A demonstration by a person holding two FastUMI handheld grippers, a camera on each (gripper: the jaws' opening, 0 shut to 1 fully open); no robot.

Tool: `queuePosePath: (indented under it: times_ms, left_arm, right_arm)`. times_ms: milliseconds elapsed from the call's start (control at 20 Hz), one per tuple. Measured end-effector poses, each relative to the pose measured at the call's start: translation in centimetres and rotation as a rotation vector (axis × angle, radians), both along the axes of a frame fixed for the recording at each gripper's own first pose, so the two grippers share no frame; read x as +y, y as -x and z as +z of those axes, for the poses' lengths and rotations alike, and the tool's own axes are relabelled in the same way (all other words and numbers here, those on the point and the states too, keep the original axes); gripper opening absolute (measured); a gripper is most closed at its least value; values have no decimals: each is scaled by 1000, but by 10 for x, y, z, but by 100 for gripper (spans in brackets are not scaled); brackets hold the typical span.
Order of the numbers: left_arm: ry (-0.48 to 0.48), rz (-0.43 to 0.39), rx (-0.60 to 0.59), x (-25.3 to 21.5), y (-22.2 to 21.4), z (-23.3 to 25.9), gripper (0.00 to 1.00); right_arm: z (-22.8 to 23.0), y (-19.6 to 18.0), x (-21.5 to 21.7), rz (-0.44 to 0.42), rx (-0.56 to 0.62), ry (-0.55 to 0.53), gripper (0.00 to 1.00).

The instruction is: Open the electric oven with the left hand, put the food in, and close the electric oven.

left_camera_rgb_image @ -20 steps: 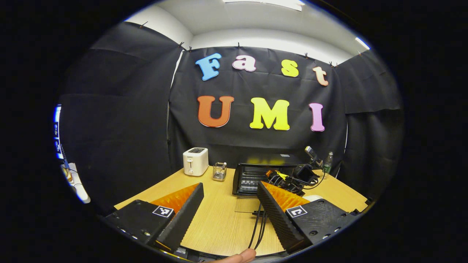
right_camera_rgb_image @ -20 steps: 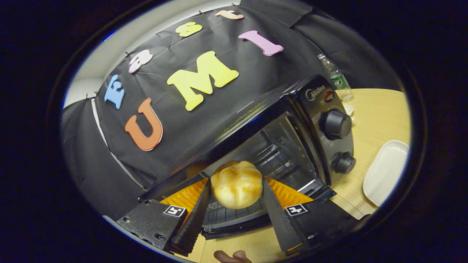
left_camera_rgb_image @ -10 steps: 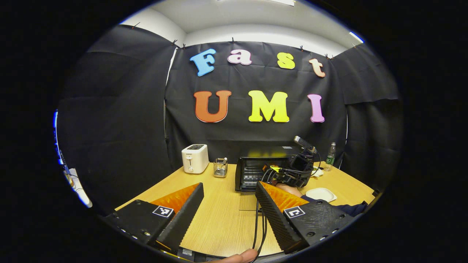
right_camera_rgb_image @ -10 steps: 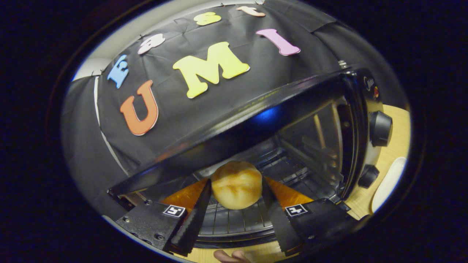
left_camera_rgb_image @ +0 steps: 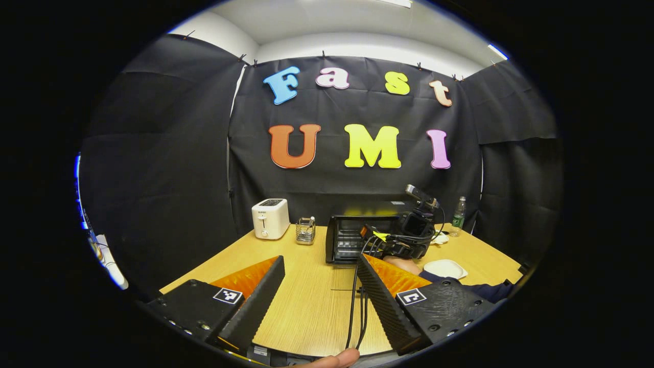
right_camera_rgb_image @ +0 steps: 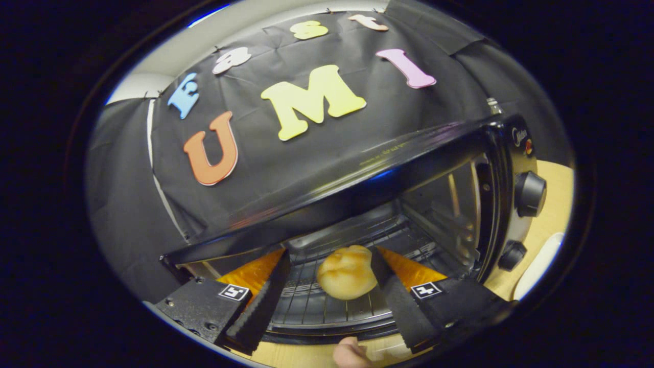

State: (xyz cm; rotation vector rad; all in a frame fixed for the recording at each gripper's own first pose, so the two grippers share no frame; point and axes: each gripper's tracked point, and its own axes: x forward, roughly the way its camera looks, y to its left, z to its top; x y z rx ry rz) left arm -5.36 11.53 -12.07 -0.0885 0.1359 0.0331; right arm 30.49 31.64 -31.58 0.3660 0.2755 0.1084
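A white toaster [left_camera_rgb_image: 270, 218] and a wire holder [left_camera_rgb_image: 306, 231] are standing on the bench [left_camera_rgb_image: 306, 301]; a bottle [left_camera_rgb_image: 458, 216] and white dish [left_camera_rgb_image: 446, 268] are sitting opposite.

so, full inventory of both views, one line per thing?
table: 1, light wood, under everything
oven: 1, black, door open, centre back of table
bread roll: 1, golden, on the oven rack, between the right fingers, a gap on its left
toaster: 1, white, back left of table
wire holder: 1, metal, between toaster and oven
bottle: 1, clear, green label, right of oven
dish: 1, white, front right of oven
cables: black, across the table front
left gripper: open, above bare table
right gripper: open, fingers in the oven mouth
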Motion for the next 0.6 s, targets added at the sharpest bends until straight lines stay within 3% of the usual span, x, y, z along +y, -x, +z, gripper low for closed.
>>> queuePosePath:
  times_ms: [200,400,600]
  left_arm:
    - [-3,-15,5,-9,3,2,94]
    - [-2,-34,20,-20,-1,1,94]
    - [42,-46,82,-34,-14,-18,94]
  right_arm:
    - [6,35,-7,26,21,-19,96]
    - [22,87,-17,102,65,-110,95]
    - [80,134,-48,141,-29,-121,95]
